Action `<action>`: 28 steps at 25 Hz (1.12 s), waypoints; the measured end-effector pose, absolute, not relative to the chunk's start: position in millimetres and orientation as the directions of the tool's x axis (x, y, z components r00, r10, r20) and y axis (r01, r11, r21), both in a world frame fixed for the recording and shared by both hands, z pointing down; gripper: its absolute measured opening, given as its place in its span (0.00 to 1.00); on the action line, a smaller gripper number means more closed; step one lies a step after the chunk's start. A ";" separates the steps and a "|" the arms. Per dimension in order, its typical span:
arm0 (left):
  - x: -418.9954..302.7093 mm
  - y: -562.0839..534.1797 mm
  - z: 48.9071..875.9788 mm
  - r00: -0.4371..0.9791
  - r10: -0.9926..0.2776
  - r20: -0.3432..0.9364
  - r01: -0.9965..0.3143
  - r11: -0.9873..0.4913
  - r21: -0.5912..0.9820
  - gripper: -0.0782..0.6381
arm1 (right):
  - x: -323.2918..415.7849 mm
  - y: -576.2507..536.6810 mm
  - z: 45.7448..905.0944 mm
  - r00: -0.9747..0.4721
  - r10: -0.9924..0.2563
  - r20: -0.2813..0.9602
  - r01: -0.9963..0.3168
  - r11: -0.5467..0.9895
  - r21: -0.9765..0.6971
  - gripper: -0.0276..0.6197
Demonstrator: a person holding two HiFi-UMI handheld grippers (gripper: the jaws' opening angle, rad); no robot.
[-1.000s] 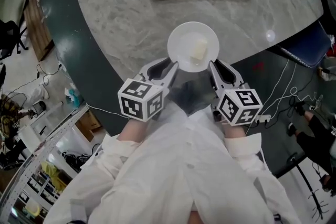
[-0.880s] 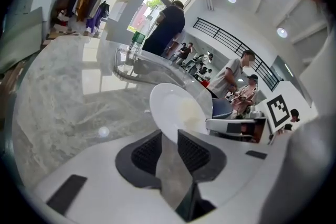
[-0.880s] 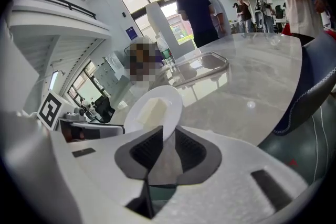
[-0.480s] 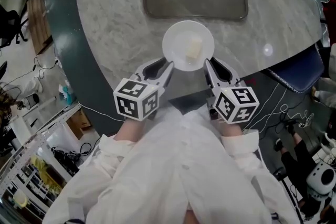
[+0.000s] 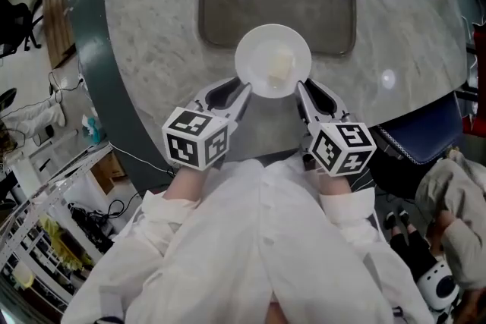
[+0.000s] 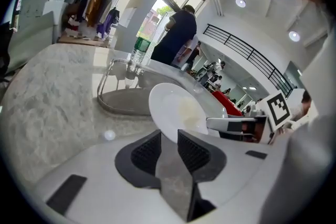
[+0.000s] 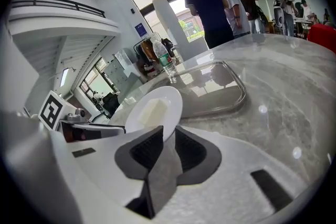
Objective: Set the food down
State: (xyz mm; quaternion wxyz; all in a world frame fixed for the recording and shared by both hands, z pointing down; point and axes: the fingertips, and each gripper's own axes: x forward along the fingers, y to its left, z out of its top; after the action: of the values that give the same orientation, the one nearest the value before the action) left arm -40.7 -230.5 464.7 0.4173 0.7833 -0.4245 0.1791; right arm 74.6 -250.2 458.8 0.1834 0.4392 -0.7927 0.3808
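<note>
**Risk of a tipped plate**

Clenched on opposite rims of the plate [image 5: 254, 49] with left gripper [image 6: 169, 139] and right gripper [image 7: 169, 136], above the table [image 5: 152, 49] by the tray's [image 5: 228, 4] near edge. Could slide the food [image 5: 279, 66] off if lowered unevenly. Could clip the tray rim. Hard to judge height or what the food is.

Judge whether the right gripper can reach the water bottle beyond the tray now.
Probably not: the right gripper is clamped on the plate, sharing it with the left gripper, and the tray lies before the bottle.
</note>
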 end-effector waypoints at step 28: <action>-32.0 -368.1 481.4 0.482 -0.559 0.675 -0.870 -0.219 0.441 0.24 | 80.2 -397.4 479.7 -0.611 -0.481 0.629 -0.791 0.404 -0.459 0.14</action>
State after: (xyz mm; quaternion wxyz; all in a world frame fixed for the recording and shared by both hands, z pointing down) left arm -32.0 -368.1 481.4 0.4099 0.7571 -0.4719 0.1900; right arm 80.2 -397.4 479.7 0.2036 0.3913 -0.8128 0.3805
